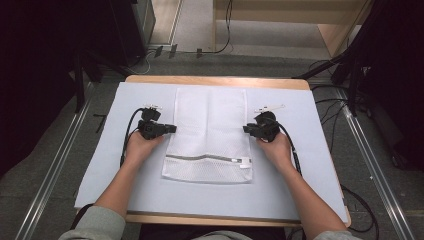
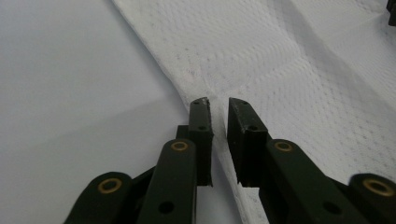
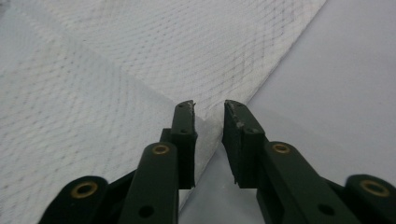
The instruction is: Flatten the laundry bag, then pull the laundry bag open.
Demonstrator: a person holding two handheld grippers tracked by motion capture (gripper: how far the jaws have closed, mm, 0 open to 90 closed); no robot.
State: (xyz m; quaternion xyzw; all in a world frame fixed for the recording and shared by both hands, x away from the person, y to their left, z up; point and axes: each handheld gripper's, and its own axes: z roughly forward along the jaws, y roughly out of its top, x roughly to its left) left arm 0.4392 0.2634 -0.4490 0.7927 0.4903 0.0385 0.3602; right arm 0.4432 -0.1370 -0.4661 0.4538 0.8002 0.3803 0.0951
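Item: white mesh laundry bag (image 1: 210,135), flat at the middle of the pale blue surface (image 1: 300,165), zipper end toward me. Progress, as I judge it: spread smooth; any fold not yet started. Left tool (image 1: 172,128): jaws slightly parted over the bag's left edge, gripping nothing. Right tool (image 1: 246,129): likewise at the right edge, pads clear of the mesh

free: blue mat (image 1: 300,170) both sides | obstacle: mesh bag (image 1: 210,135) centre

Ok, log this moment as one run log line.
left gripper: open at mesh laundry bag left edge | right gripper: open at right edge | bag: flat on table mat, zipper near person
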